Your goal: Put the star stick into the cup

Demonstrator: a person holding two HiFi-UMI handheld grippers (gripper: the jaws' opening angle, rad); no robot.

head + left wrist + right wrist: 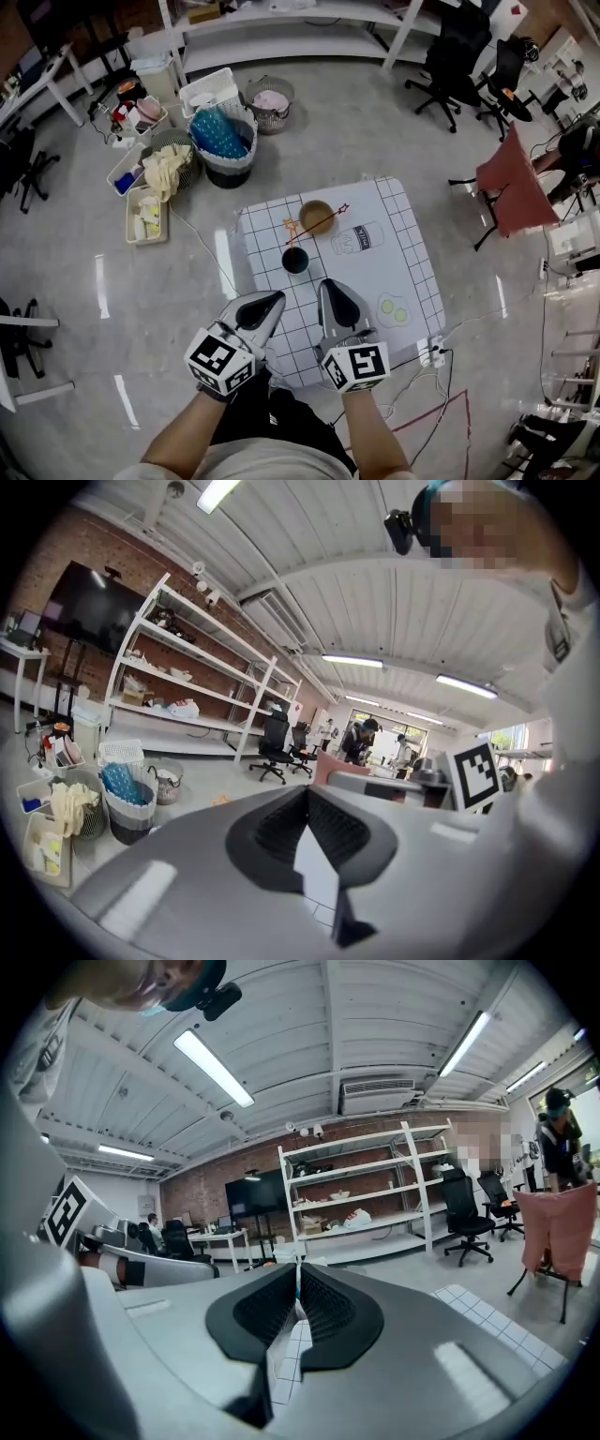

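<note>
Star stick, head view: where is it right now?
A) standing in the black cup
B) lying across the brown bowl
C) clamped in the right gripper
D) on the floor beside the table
B: the star stick lies slanted across the brown bowl, apart from the black cup. The left gripper and right gripper are shut and hold nothing.
</note>
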